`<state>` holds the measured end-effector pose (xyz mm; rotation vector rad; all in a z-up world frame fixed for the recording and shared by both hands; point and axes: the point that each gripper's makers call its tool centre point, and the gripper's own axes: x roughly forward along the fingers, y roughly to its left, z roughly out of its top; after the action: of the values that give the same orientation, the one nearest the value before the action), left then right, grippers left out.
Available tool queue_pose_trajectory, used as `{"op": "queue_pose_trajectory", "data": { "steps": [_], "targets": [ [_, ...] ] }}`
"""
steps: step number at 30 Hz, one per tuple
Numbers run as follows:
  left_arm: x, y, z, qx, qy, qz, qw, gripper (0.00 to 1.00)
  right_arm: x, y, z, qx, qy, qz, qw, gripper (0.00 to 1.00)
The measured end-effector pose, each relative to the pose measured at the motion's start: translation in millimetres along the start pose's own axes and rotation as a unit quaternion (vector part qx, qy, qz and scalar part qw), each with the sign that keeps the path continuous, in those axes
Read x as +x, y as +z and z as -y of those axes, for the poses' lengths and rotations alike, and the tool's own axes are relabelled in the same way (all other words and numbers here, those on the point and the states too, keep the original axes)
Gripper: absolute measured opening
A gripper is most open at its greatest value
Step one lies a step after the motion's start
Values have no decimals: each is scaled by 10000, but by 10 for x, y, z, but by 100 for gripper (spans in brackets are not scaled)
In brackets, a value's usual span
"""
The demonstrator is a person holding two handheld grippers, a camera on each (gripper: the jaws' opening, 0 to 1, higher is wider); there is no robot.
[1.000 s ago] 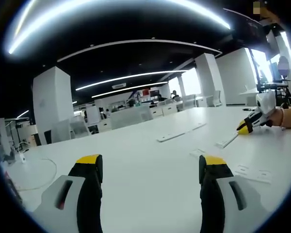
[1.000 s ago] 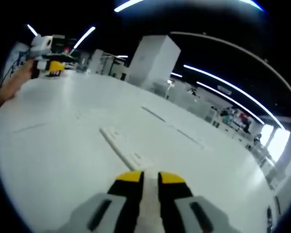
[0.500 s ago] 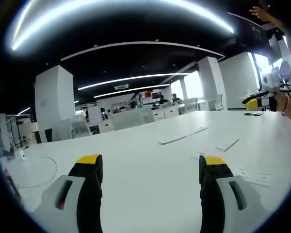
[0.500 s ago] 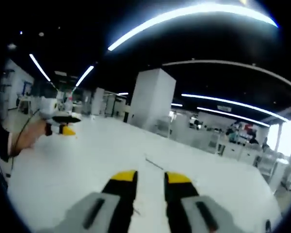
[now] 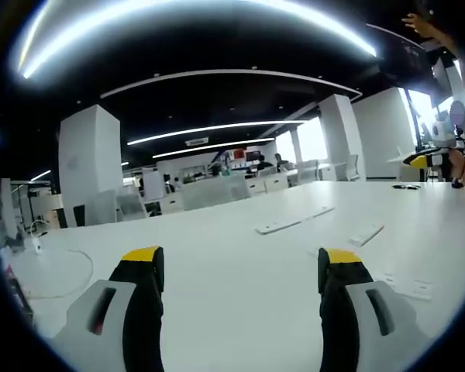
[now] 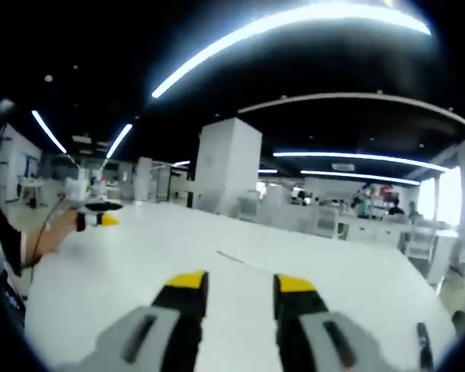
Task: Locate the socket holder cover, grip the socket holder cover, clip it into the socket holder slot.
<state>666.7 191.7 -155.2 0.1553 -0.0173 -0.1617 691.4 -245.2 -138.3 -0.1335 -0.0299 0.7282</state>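
My left gripper [image 5: 242,260] stands wide open low over the white table [image 5: 217,256], nothing between its jaws. Ahead of it lie a long white socket strip [image 5: 293,220] and a shorter white piece [image 5: 366,232], and flat white plates [image 5: 407,285] rest nearer on the right. My right gripper [image 5: 416,159] hangs at the far right in a hand, above the table. In the right gripper view my right gripper [image 6: 240,283] is open and holds nothing. A thin strip [image 6: 234,258] lies on the table beyond it. The left gripper [image 6: 101,218] appears far left in a hand.
A thin cable [image 5: 62,271] loops on the table's left part. A small dark object [image 5: 407,186] lies at the table's far right. White pillars [image 5: 85,167], desks and chairs stand beyond the far edge.
My right gripper has lifted off the table near the short white piece, tilted up to level, and its jaws have spread wider. The left gripper has stayed put and open.
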Motion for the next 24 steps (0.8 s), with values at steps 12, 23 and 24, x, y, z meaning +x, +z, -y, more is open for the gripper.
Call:
{"op": "queue_pose_trajectory", "data": {
  "steps": [12,23,24],
  "targets": [
    [87,-10,18,-94,-118,-18,9999,81,-83,-25,79,206,135,556,9981,72],
    [120,114,25,-25,-56,172,9998,64,68,-271,177,-7,-29,86,10000,80],
    [106,147,87,283,-91,67,9995,59,63,-277,207,4,-73,78,9999,80]
  ]
}}
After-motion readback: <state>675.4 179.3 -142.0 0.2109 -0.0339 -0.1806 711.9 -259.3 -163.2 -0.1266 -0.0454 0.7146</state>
